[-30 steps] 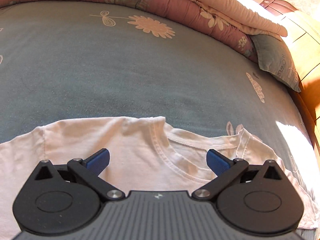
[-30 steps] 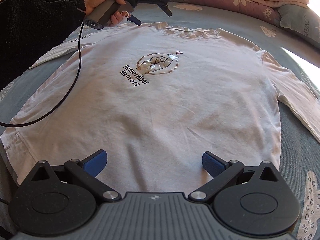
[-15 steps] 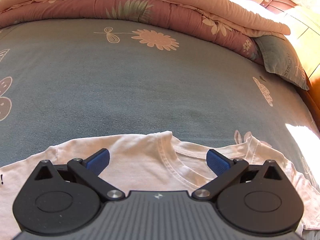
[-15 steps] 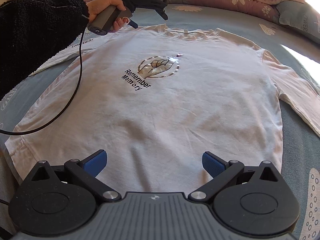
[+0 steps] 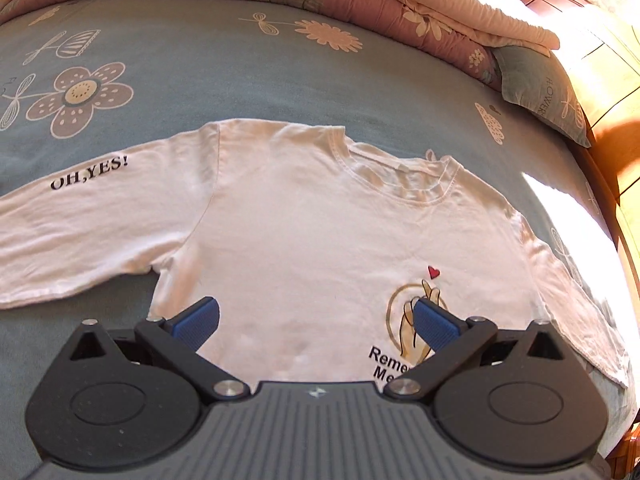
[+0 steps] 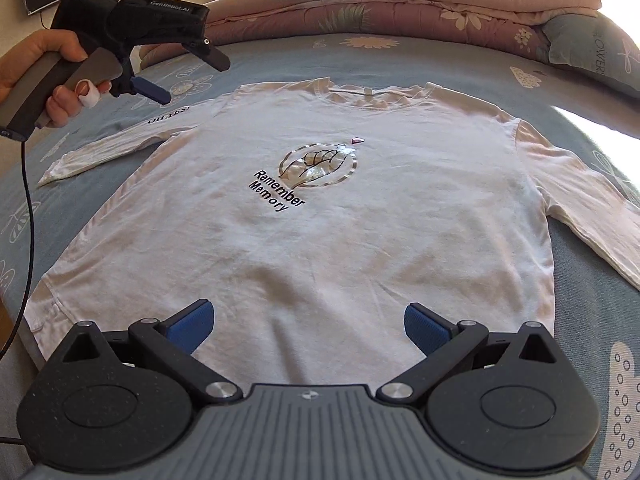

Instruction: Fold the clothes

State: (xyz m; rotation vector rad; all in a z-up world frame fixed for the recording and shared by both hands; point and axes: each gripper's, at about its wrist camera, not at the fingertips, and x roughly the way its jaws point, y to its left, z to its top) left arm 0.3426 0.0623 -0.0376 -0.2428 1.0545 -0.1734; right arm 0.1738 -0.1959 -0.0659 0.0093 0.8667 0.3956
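The left gripper (image 5: 316, 318) has lifted back from the collar (image 5: 396, 184), jaws wide and empty; the right gripper (image 6: 310, 326), equally wide and empty, hovers over the hem. The shirt (image 6: 320, 216) lies flat, unfolded, on the bedsheet (image 6: 592, 300), likely ready for folding.

A white long-sleeved shirt (image 5: 304, 240) lies spread flat, front up, on a blue-grey bed (image 5: 200, 80) printed with flowers. Its neckline (image 5: 400, 184) points toward the head of the bed, where a folded pink floral quilt (image 5: 360, 4) runs along the edge, with a grey-blue pillow (image 5: 544, 92) at its right end. One sleeve (image 5: 80, 220), printed "OH,YES!", stretches toward the left edge; the other (image 5: 580, 300) runs down along the sunlit right edge. The left hand-held gripper (image 5: 316, 320) hangs over the shirt's chest, its blue pads (image 5: 198, 318) spread wide with nothing between them, the right one covering part of a hand graphic (image 5: 416, 308) and black lettering.
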